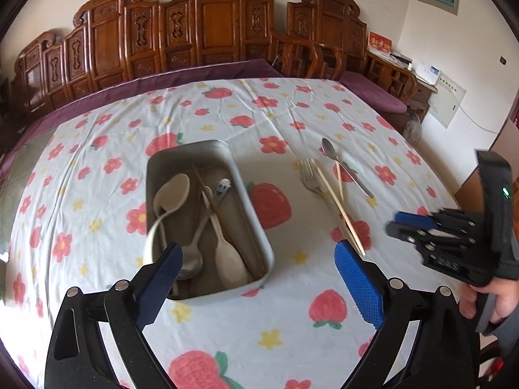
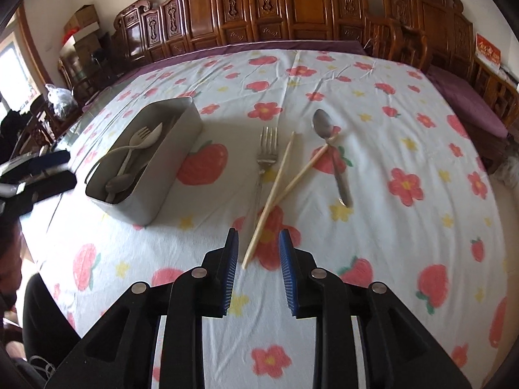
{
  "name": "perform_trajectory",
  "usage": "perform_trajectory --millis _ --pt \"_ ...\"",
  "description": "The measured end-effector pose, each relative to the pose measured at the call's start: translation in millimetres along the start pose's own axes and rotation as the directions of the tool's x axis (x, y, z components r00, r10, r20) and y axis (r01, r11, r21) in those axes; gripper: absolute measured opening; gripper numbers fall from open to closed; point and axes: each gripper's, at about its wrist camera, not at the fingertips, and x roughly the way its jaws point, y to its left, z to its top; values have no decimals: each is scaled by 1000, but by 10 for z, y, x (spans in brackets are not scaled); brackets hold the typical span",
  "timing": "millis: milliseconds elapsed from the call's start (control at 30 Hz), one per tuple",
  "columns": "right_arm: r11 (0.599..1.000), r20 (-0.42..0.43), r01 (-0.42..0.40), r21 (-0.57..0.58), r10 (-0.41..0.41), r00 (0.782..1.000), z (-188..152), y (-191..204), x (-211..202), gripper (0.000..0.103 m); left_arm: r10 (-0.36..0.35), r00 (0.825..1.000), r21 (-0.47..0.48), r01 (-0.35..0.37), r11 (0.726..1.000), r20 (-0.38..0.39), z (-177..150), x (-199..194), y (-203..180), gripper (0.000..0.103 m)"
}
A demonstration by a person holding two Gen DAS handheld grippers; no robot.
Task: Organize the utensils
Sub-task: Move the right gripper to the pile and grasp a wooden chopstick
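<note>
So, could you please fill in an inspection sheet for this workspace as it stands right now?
Surface: table under a strawberry-and-flower tablecloth, wrinkled.
Job's things: metal tray holding pale spoons, a metal spoon, a fork and chopsticks; left outside on the cloth are a metal fork, two wooden chopsticks crossing each other, and a metal spoon lying across the far chopstick.
Clutter: nothing seen on the cloth.
Grippers: left gripper jaws wide open, empty, at the tray's near end; right gripper jaws partly open, empty, at the chopsticks' near tip.
Cables: nothing seen on the table.
Surroundings: carved wooden bench, purple cushions, boxes.
</note>
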Motion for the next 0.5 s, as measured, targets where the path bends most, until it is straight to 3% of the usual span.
perform_trajectory --millis 367,500 --pt "996 -76 5 94 2 997 151 -106 574 27 -21 999 22 22 1000 -35 -140 123 -232 91" --pt "994 -110 19 106 -7 994 165 -141 706 21 -27 998 24 28 999 -51 -187 150 -284 91"
